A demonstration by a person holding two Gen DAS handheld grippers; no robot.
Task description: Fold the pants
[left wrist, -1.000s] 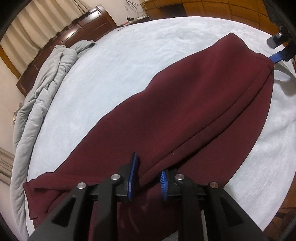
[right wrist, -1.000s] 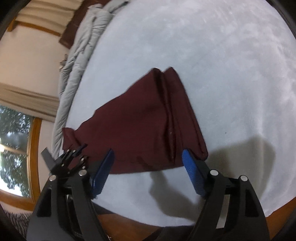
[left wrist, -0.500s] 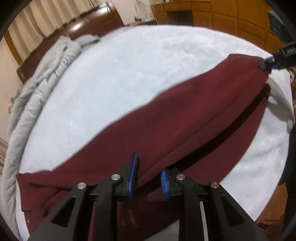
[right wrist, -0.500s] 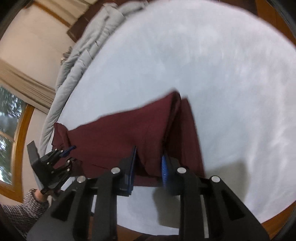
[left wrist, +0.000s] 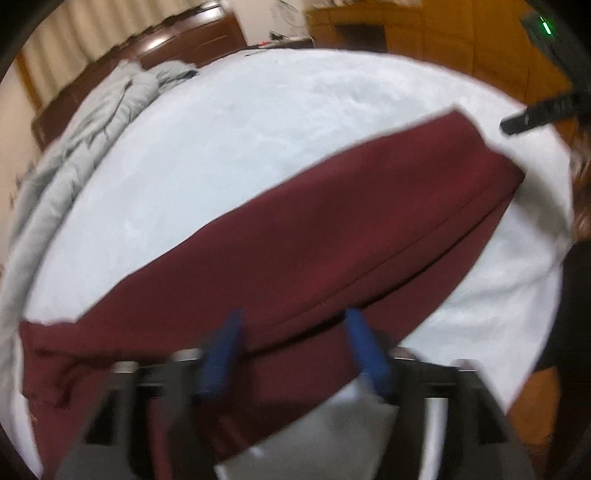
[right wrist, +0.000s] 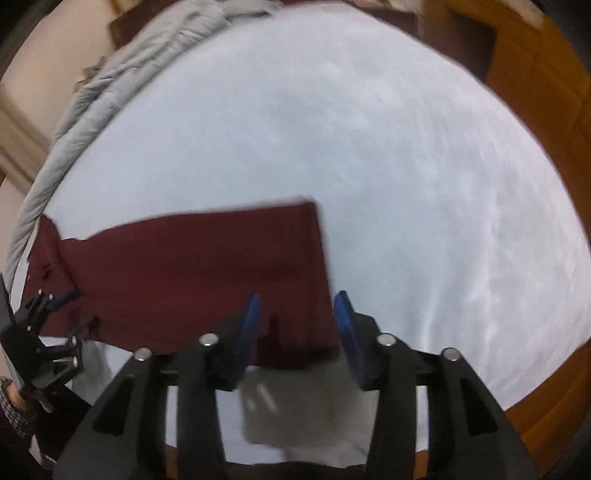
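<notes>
The left gripper (left wrist: 293, 350) has its two blue pads (left wrist: 221, 354) spread apart, and nothing is pinched between them. The pads stand over the near edge of the pants (left wrist: 314, 236), but this view is blurred, so I cannot tell if a pad touches the cloth. The right gripper (right wrist: 297, 325) is also spread wide; its blue pads (right wrist: 345, 325) stand on both sides of the near corner of the pants (right wrist: 192, 273), and the cloth there lies loose between them, not squeezed.

The pants are dark red and lie flat on the bed (left wrist: 258, 122), which has a pale blue-white fuzzy cover. They are folded along their length, one leg on top of the other, and make one long band. In the left wrist view a seam line runs along the band near its front edge. One end is cut straight and lies near the right gripper; the other end is wider and a little wrinkled, and it lies near the left gripper, which shows at the left edge of the right wrist view (right wrist: 55, 299).

A grey quilt (right wrist: 122, 85) is bunched up along the far side of the bed, well apart from the pants. Behind it stands a dark wooden headboard (left wrist: 173, 40) with pale curtains (left wrist: 81, 26) above. Orange-brown wooden cupboards (left wrist: 424, 33) are beyond the bed.
</notes>
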